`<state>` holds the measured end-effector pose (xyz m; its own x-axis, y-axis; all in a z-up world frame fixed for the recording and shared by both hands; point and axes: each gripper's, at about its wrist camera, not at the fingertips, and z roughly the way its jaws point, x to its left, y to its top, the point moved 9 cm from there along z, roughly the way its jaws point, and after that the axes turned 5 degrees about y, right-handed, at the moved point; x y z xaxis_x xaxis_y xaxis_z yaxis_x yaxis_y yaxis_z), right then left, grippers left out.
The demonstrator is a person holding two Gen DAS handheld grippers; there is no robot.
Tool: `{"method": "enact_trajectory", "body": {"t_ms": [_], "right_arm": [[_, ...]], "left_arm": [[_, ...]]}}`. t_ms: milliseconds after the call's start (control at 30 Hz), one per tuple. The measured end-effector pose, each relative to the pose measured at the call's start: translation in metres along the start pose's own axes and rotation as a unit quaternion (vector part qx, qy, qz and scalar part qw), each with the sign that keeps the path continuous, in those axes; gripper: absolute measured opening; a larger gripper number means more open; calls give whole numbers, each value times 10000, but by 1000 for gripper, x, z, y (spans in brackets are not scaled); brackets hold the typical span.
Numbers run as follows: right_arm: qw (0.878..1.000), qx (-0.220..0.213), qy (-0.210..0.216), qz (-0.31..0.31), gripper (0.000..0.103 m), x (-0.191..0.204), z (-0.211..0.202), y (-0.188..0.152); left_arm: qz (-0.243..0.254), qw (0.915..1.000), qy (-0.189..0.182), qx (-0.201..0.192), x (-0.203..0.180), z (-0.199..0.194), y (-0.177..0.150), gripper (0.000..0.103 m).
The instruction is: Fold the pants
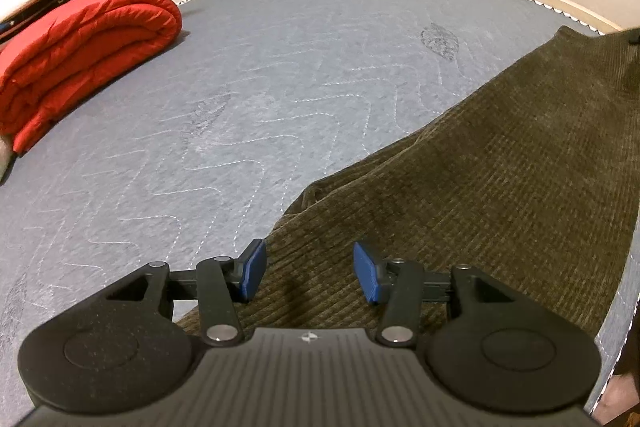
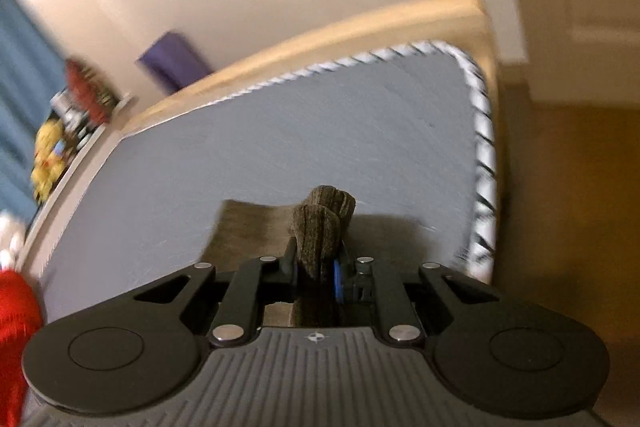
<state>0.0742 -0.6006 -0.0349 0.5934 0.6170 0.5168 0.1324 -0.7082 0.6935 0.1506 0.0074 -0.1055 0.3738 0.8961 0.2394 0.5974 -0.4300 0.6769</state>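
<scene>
Left gripper [image 1: 308, 273]: jaws spread, empty, hovering low over the near edge of the pants [image 1: 500, 179].
Right gripper [image 2: 320, 267]: clamped on a bunched fold of the pants [image 2: 320, 223], lifted above the bed [image 2: 320, 131].
Pants: olive corduroy on the grey bed [image 1: 240, 87], long axis running away to the right.
Nearer: the left gripper, directly above loose cloth.
Aside: red quilt [image 1: 84, 55], well apart.

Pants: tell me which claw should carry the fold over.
Right. The right claw is already shut on a bunched fold of the pants; the left claw hangs open above them, gripping nothing.
</scene>
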Motion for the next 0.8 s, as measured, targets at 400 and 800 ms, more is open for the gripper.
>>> {"method": "enact_trajectory", "body": {"t_ms": [400, 800], "right_arm": [[9330, -297, 1585, -3217, 14, 199, -93, -93], [5956, 2018, 3824, -6770, 26, 260, -212, -445]], "left_arm": [[-270, 9995, 65, -148, 15, -11, 4, 54], [-811, 9966, 87, 67, 53, -14, -18, 58]]}}
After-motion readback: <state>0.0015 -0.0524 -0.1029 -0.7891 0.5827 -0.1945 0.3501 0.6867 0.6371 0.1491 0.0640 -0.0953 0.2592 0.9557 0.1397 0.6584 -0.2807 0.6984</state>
